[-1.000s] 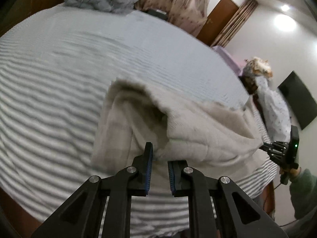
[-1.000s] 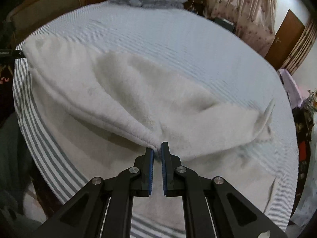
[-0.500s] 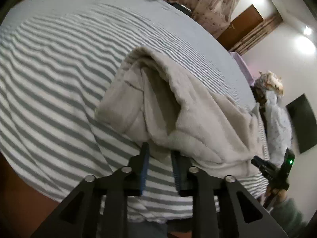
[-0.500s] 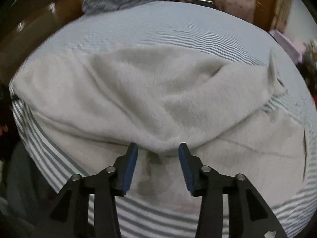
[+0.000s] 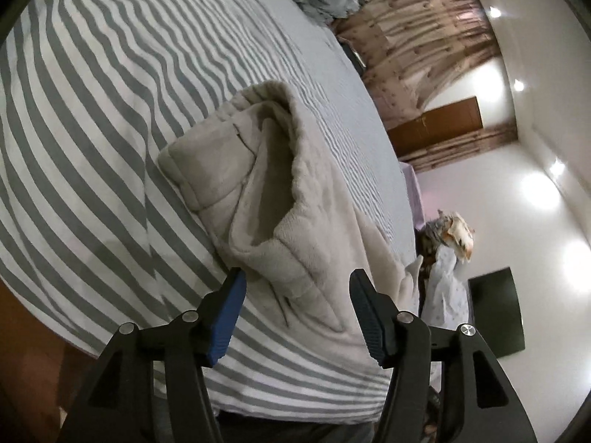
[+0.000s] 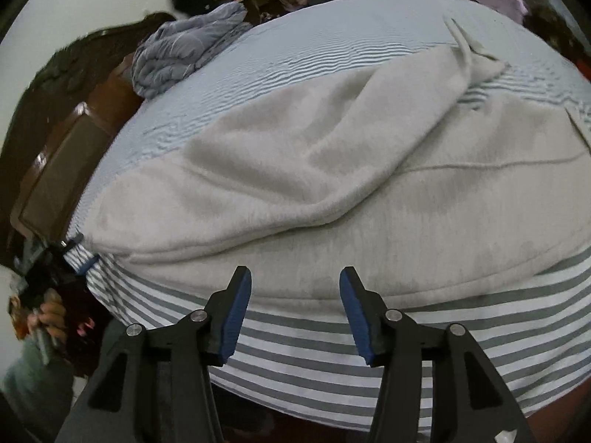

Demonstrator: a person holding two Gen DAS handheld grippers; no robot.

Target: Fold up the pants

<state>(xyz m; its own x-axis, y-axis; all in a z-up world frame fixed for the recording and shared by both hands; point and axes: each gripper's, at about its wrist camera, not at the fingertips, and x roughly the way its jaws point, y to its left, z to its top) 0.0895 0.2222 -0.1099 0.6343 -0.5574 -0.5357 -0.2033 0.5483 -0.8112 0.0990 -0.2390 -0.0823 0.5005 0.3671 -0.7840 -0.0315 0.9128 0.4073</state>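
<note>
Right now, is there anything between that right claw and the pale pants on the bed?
Only striped bedsheet shows between the opening right claw and the pants, seen in the right wrist view.

Bright ceiling glare, perhaps slight edge blur
</note>
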